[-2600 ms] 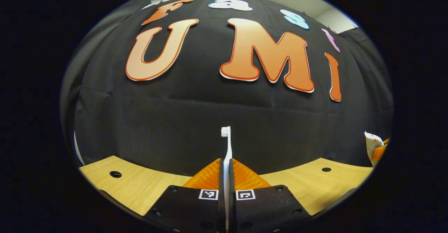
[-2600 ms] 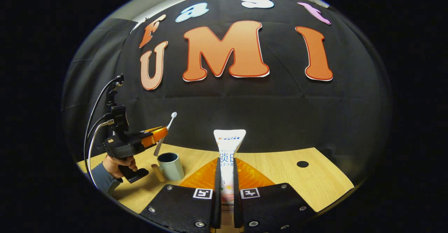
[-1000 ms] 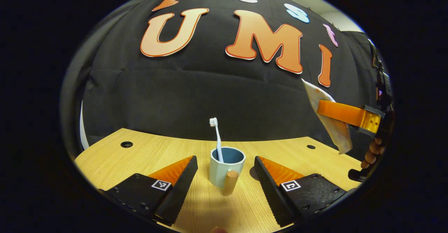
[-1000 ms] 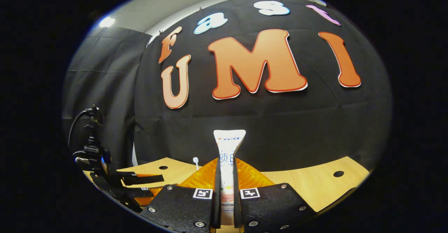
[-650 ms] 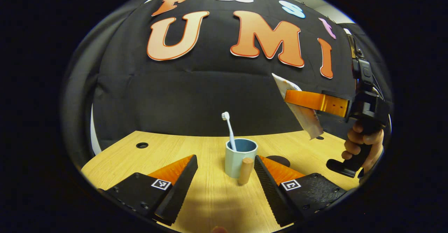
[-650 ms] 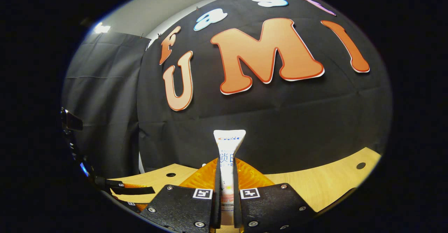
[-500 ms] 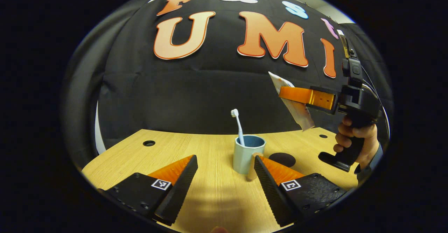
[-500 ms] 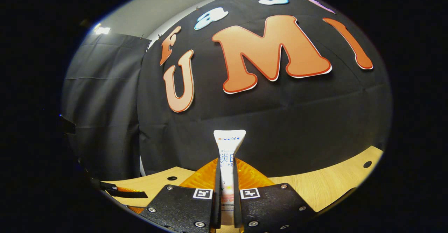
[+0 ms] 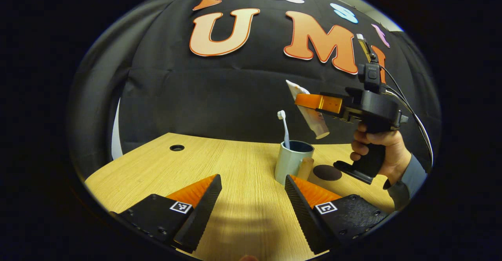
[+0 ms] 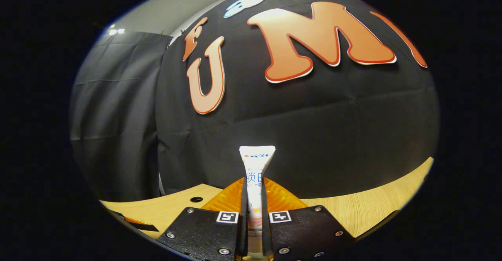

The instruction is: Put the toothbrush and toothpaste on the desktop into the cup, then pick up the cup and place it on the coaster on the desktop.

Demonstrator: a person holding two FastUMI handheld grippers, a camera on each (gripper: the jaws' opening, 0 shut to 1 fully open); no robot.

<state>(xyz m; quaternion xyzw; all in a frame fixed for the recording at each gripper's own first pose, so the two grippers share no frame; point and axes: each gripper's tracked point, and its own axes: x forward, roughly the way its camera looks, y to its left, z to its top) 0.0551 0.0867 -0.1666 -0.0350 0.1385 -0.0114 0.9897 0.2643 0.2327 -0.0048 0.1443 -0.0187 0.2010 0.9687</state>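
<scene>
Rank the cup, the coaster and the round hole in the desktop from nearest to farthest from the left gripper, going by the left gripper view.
From the left gripper, which is open low over the desktop:
1. The cup, just beyond its right finger, toothbrush standing in it.
2. The coaster, right of the cup and slightly farther.
3. The round hole, far back on the left.

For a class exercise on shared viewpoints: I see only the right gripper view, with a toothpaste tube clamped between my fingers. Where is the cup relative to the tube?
Observer: In the left gripper view, the cup stands on the desktop, just below and to the left of the tube's lower end.
Operator: Is the toothbrush in already?
Observer: Yes, the toothbrush stands in the cup, head up.
Operator: And the coaster?
Observer: The coaster, a dark disc, lies right of the cup.
</scene>
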